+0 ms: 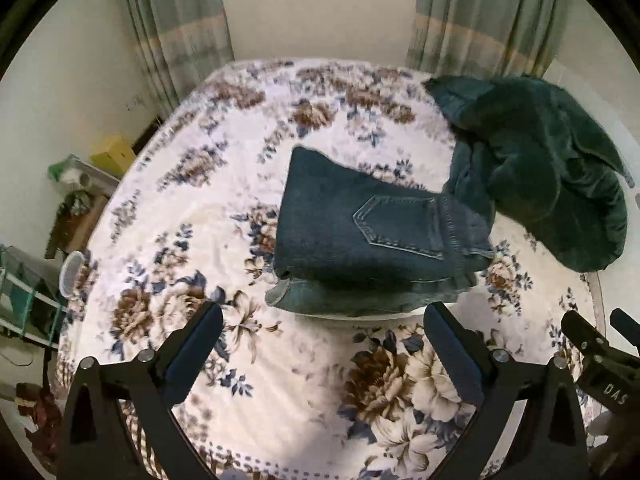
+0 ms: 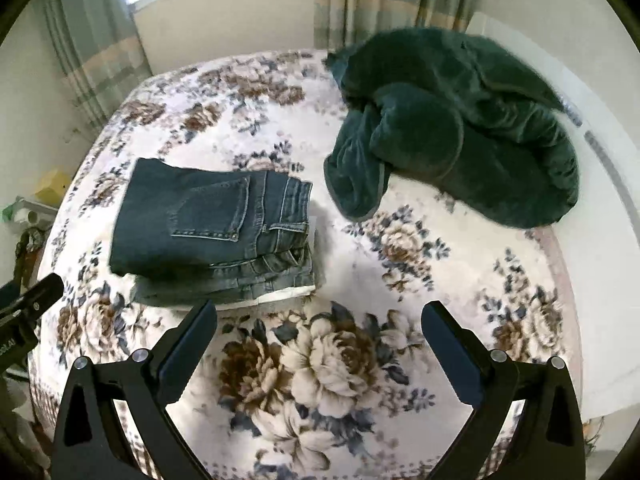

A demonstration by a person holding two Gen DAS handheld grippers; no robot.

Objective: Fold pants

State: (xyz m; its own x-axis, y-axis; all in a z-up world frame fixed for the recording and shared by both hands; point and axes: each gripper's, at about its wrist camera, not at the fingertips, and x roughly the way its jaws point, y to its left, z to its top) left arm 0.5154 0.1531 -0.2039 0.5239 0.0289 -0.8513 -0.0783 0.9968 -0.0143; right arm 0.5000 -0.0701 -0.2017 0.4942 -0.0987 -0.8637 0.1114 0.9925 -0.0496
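Observation:
A pair of blue jeans (image 1: 360,236) lies folded into a compact stack on the floral bedspread (image 1: 200,240), back pocket facing up. It also shows in the right wrist view (image 2: 208,232), left of centre. My left gripper (image 1: 324,316) is open and empty, held above the bedspread just in front of the jeans. My right gripper (image 2: 320,316) is open and empty, in front of and to the right of the jeans; it shows at the right edge of the left wrist view (image 1: 592,336).
A crumpled dark green blanket (image 2: 452,128) lies on the bed's far right, close to the jeans (image 1: 536,168). Curtains (image 1: 176,32) and a window stand behind the bed. Clutter and a yellow box (image 1: 114,154) sit on the floor at the left.

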